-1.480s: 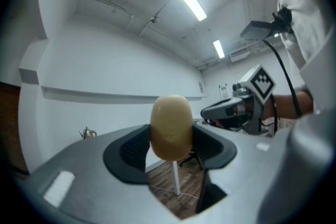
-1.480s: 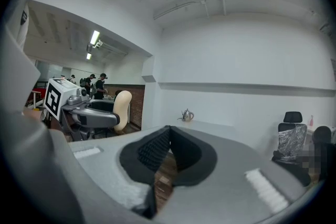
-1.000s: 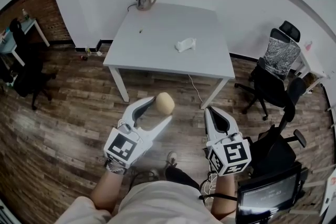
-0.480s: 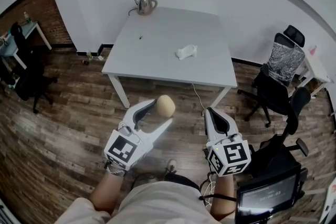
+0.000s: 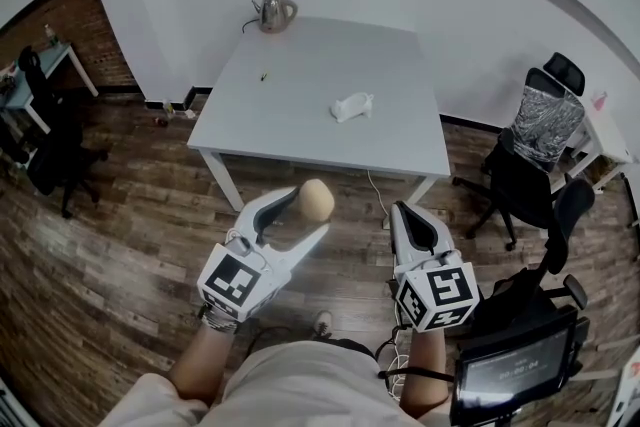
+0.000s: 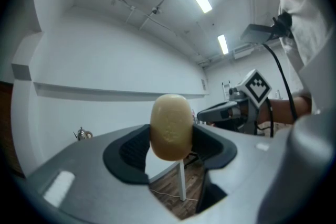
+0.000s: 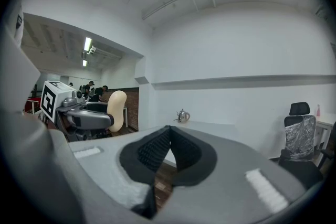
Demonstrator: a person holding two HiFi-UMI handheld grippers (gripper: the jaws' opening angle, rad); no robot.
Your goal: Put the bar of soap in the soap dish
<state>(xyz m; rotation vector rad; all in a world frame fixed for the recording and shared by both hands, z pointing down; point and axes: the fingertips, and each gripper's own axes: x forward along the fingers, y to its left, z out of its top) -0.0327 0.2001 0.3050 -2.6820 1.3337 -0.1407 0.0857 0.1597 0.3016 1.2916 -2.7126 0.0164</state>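
My left gripper is shut on a tan oval bar of soap, held above the wooden floor short of the white table. The soap stands upright between the black pads in the left gripper view. A small white soap dish lies on the table's right half. My right gripper hangs beside the left one, shut with nothing between its pads. From the right gripper view the left gripper with the soap shows at the left.
A metal kettle stands at the table's far left corner, and a small dark item lies near the left edge. Black office chairs stand at the right, a monitor at lower right, a chair and desk at far left.
Both grippers have moved forward towards the table, which now sits lower and nearer in the head view. The soap stays clamped in the left gripper.
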